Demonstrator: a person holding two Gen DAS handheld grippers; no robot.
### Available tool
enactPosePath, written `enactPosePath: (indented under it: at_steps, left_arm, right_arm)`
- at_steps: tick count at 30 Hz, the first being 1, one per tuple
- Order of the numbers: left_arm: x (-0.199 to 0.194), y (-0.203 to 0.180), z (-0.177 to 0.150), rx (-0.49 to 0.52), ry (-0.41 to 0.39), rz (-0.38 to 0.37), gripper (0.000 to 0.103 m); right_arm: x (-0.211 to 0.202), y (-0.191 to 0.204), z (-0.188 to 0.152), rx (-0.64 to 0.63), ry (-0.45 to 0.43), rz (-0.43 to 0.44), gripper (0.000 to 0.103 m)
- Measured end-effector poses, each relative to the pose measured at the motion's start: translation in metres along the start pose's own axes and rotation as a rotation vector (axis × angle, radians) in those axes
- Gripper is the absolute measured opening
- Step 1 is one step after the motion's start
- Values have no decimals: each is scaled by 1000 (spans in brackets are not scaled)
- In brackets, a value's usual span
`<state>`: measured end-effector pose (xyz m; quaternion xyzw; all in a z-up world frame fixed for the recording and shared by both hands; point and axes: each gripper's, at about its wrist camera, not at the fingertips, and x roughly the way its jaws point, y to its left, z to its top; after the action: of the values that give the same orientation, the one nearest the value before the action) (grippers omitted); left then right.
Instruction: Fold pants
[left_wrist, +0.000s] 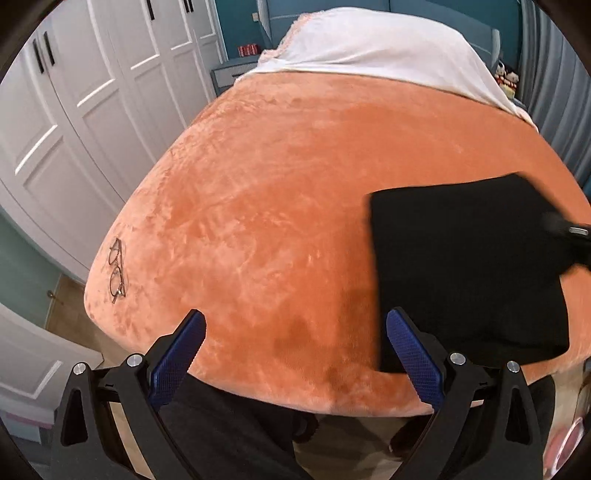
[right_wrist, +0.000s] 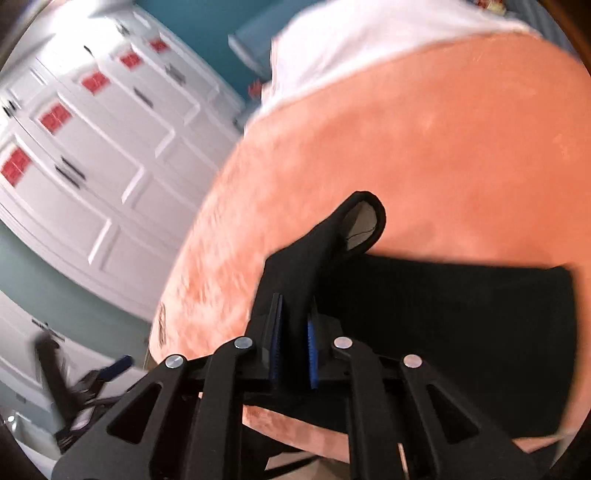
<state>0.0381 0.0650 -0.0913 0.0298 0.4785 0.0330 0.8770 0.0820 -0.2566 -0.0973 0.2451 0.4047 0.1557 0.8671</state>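
Observation:
The black pants lie folded into a rough rectangle on the orange plush bedspread, at the right near the bed's front edge. My left gripper is open and empty, hovering over the bedspread just left of the pants. My right gripper is shut on a raised flap of the black pants; the waistband end sticks up past the fingers, showing a grey lining. The right gripper also shows blurred at the right edge of the left wrist view.
A pair of glasses lies on the bedspread near its left edge. A white sheet covers the far end of the bed. White wardrobe doors stand to the left across a narrow floor strip. A person's dark-clothed legs stand against the bed's front edge.

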Motion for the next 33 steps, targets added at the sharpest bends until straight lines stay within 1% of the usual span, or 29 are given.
enactPosePath:
  at_steps: [1, 2, 3, 4, 6, 7, 8, 9, 10, 11, 13, 14, 15, 16, 17, 20, 21, 22, 23, 24, 25, 26, 27, 28, 29, 30, 31, 32, 33]
  left_arm:
    - [0, 0, 0, 1, -4, -2, 97]
    - [3, -2, -1, 1, 3, -6, 97]
    - [6, -5, -2, 2, 14, -14, 97]
    - [10, -9, -3, 3, 25, -22, 97]
    - [21, -21, -5, 1, 62, -48, 97]
    - [27, -30, -5, 2, 86, -80, 97]
    - [29, -39, -6, 6, 101, -100, 97]
    - [30, -46, -6, 12, 108, -108, 97]
    - [29, -56, -6, 36, 111, -107, 97]
    - [27, -61, -6, 52, 107, -101, 97]
    - [22, -69, -7, 83, 88, -85, 97]
    - [20, -71, -8, 93, 80, -81, 97]
    - [19, -72, -8, 99, 77, -77, 97]
    - [19, -73, -9, 99, 80, -72, 97]
    - [20, -72, -9, 95, 86, -72, 97]
    - [23, -73, -9, 80, 104, -76, 97]
    - [24, -74, -10, 79, 110, -77, 97]
    - [24, -76, -10, 79, 115, -79, 97]
    - [25, -78, -11, 84, 121, -82, 97]
    - [25, -79, -11, 91, 123, -80, 97]
    - [24, -80, -11, 96, 122, -74, 97]
    - [23, -81, -11, 100, 119, -70, 97]
    - [22, -81, -10, 101, 115, -71, 97]
    - [22, -80, -10, 101, 113, -71, 97]
    - [22, -80, -11, 101, 112, -72, 97]
    - [23, -80, -11, 101, 112, -72, 97]
    - [24, -80, -11, 99, 116, -70, 97]
    - [26, -81, -11, 99, 128, -71, 97]
    - [27, -82, -10, 101, 140, -70, 97]
  right_arm:
    - [-18, -12, -1, 1, -19, -35, 10]
    - [-37, -34, -9, 6, -30, -114, 10]
    - [-43, -50, -16, 15, -20, -171, 11]
    - [-42, -81, -31, 58, 31, -251, 11]
    - [-23, -134, -59, 152, 131, -339, 11]
    - [-7, -164, -79, 206, 180, -355, 14]
    - [-8, -174, -87, 246, 146, -315, 17]
    - [-17, -181, -90, 317, 84, -242, 19]
    - [-20, -182, -89, 347, 78, -221, 21]
    - [-22, -182, -87, 362, 76, -213, 24]
    - [-24, -178, -80, 342, 76, -226, 24]
    - [-24, -177, -78, 334, 79, -221, 29]
    - [-23, -177, -74, 345, 76, -190, 35]
    - [-24, -176, -74, 352, 68, -170, 45]
    - [-22, -176, -69, 351, 58, -156, 52]
    - [-6, -167, -52, 313, 40, -162, 61]
    - [0, -167, -51, 302, 41, -166, 62]
    - [10, -166, -44, 280, 47, -183, 62]
    - [16, -164, -41, 246, 53, -206, 49]
    - [17, -161, -40, 215, 66, -244, 30]
    - [12, -154, -36, 194, 65, -270, 23]
    - [2, -146, -32, 183, 24, -253, 23]
    - [-15, -138, -29, 163, -25, -261, 23]
    - [-21, -136, -27, 146, -47, -286, 23]
    - [-21, -138, -29, 124, -48, -334, 24]
    - [-9, -148, -33, 100, 6, -425, 24]
    - [2, -156, -37, 90, 74, -475, 29]
    - [4, -161, -42, 110, 99, -484, 31]
    - [-10, -155, -45, 149, 40, -461, 32]
